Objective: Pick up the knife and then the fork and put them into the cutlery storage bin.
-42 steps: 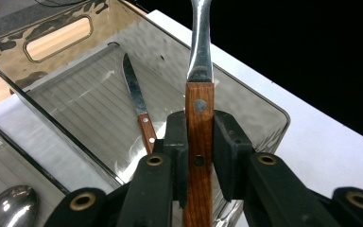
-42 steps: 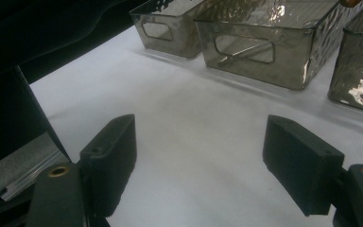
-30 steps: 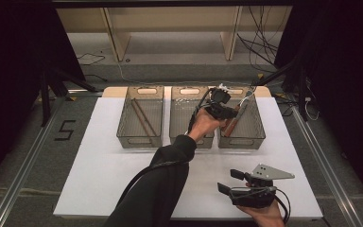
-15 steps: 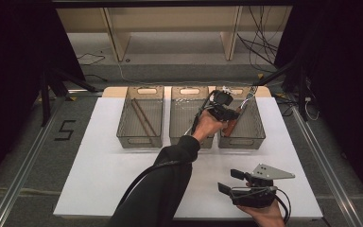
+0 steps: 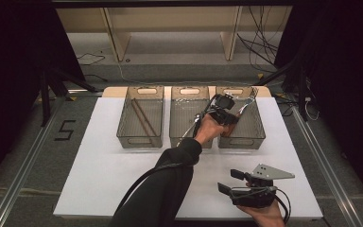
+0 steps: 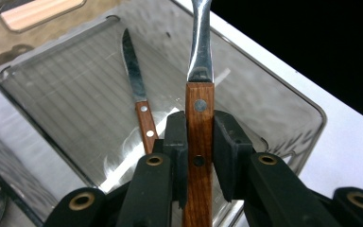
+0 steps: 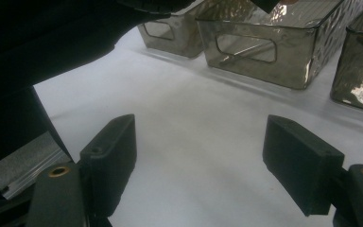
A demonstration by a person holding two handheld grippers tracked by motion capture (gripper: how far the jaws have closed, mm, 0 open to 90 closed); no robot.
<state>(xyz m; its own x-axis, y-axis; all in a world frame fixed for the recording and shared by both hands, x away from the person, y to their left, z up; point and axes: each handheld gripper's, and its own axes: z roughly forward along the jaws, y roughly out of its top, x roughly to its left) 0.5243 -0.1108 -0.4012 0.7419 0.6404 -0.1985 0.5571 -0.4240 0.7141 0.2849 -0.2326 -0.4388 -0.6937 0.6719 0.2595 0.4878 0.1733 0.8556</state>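
Note:
My left gripper point(image 5: 227, 115) reaches over the right-hand clear bin point(image 5: 257, 137) and is shut on the wooden handle of a fork point(image 6: 199, 101). The fork's metal neck points away from me, and its tines point(image 5: 251, 96) lean on the bin's far rim. A wooden-handled knife point(image 6: 139, 90) lies on the floor of that bin point(image 6: 288, 92), to the left of the held handle. My right gripper point(image 5: 229, 181) rests near the table's front edge in the person's hand. It is open point(image 7: 201, 161), with only bare white tabletop between its pads.
Three clear bins stand in a row at the back of the white table point(image 5: 99, 179). The left bin point(image 5: 123, 137) holds brown sticks point(image 5: 143, 118), and the middle bin point(image 5: 189, 142) holds a metal utensil. The person's dark sleeve point(image 5: 170, 175) crosses the table's middle.
The left hand with the fork has shifted only slightly over the right bin. The right gripper has kept still.

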